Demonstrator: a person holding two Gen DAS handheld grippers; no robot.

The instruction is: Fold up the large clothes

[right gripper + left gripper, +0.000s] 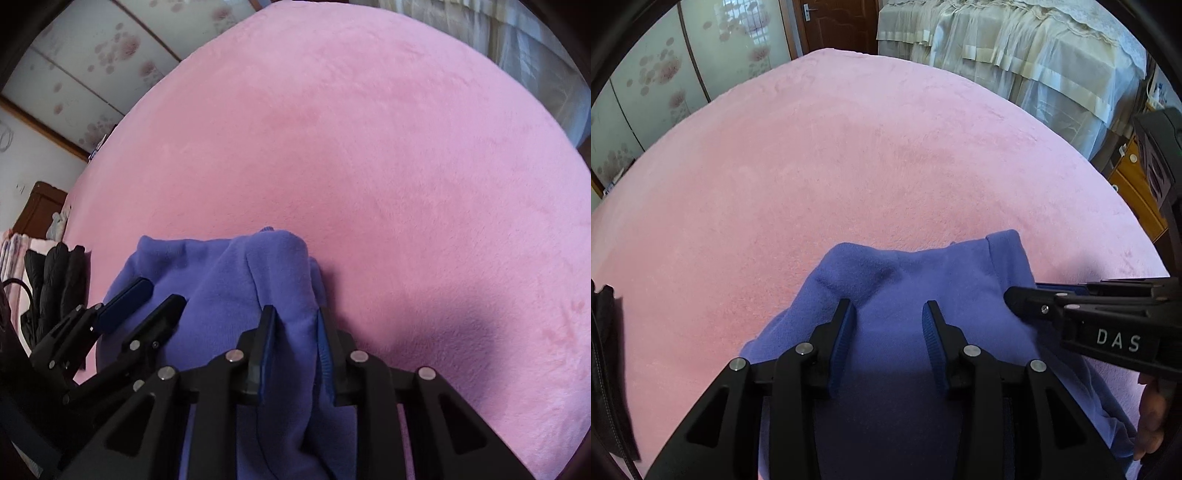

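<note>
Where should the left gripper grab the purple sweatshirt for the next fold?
Probably the raised ridge of the purple sweatshirt just ahead of the left gripper, coming straight down from above. That hump stands off the pink blanket, so open fingers can straddle it. The right gripper already pinches a fold at the other edge.

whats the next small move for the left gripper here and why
Probably close the left gripper on the purple garment. Its jaws stand open over the cloth, gripping nothing, while the right gripper already pinches a fold, so both sides could then lift together off the pink blanket.
</note>
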